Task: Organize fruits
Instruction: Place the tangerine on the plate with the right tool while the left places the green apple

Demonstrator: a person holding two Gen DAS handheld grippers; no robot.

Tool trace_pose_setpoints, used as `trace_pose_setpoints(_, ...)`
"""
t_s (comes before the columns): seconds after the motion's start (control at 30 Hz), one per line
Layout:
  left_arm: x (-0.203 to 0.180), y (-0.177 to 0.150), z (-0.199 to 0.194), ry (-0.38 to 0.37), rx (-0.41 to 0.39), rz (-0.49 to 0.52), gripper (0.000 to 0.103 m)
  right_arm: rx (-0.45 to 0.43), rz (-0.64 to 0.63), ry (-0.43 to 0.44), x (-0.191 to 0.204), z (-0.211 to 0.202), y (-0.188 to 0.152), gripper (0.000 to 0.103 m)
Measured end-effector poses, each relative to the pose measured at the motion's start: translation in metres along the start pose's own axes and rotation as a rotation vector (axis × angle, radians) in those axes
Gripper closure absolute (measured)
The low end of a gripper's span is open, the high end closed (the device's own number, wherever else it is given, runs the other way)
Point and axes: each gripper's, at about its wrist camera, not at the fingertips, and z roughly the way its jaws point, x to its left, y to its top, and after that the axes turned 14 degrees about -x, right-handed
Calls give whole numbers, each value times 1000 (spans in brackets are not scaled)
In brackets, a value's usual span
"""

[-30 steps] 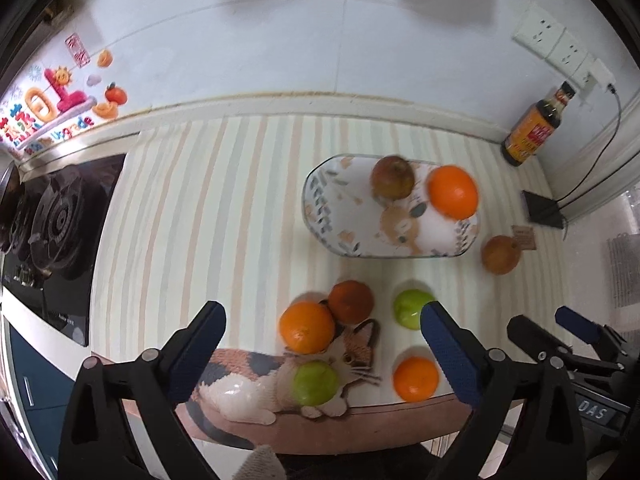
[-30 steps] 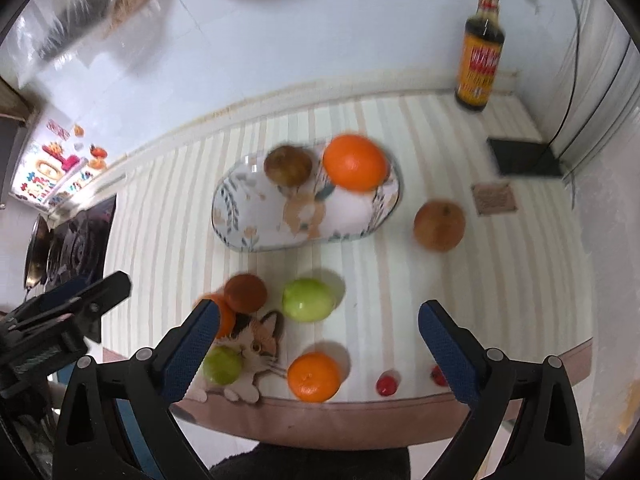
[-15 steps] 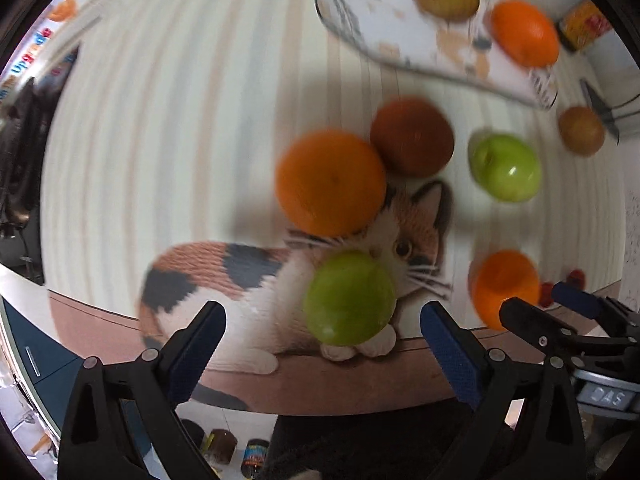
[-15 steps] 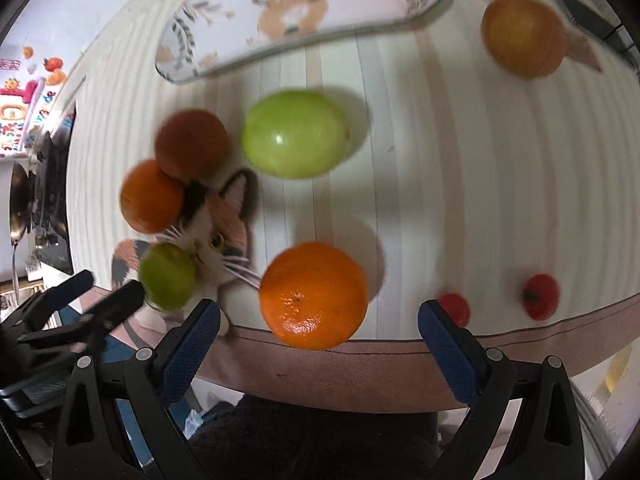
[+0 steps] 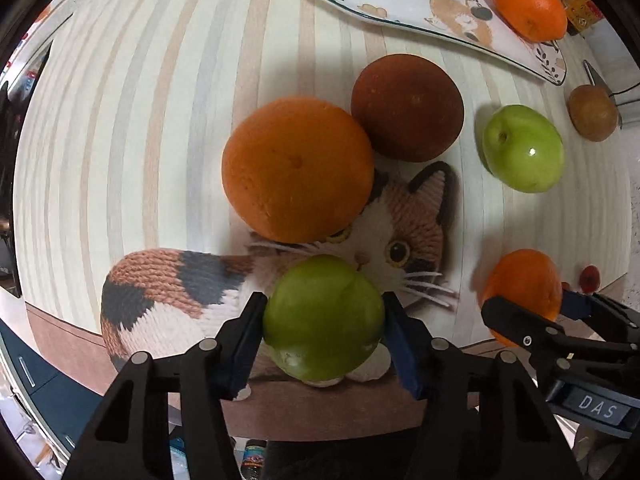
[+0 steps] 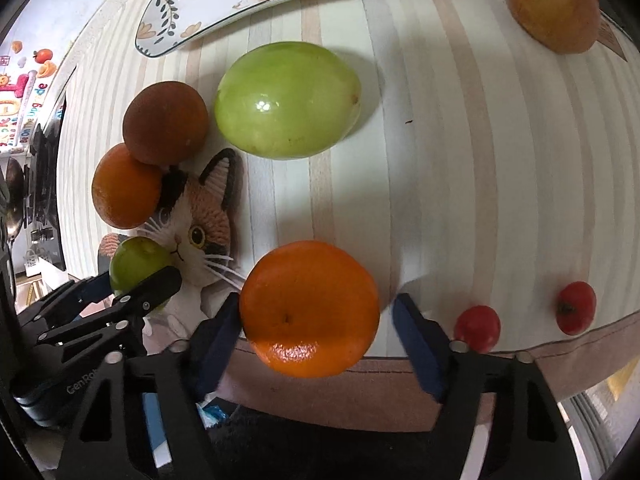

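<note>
While the flowered oval ceramic plate [image 5: 516, 54] is lying far across the striped mat, the left gripper [image 5: 323, 322] is pinching the round green apple [image 5: 324, 318], the right gripper [image 6: 316, 314] seemingly still closing around the glossy orange [image 6: 310, 308].

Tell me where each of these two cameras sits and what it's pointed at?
Left wrist view: sits on the left gripper, looking down along its fingers, which press both sides of a green fruit; the right gripper shows at the right edge.
Right wrist view: sits on the right gripper, facing an orange between its fingers; the right finger stands apart from it; the left gripper shows at left.
Shared: the cat mat, both fruits, the plate.
</note>
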Motion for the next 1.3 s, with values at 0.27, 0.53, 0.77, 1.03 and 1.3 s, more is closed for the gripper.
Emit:
trace_pose_setpoints(0.27,6,1,-2,-1,-3,-12,48,-1,-51,-9,5,2,1,36)
trace_pose_setpoints(0.53,13,2,-2,-4,-8,-19,48,17,1,9,-10,3,2,33)
trace_pose_setpoints(0.77,10,1,-4,-6,-9,-20,48,-3,-40,-4,-1,4,3,37)
trace_pose_setpoints(1.03,3,3,-24,-70,-19,-5,48,-29,-61,7,4,-3,2,37)
trace_pose_setpoints(1.3,-11,52,-103,-196,-156,19,48,-168,-26,93,3,-71,36,37)
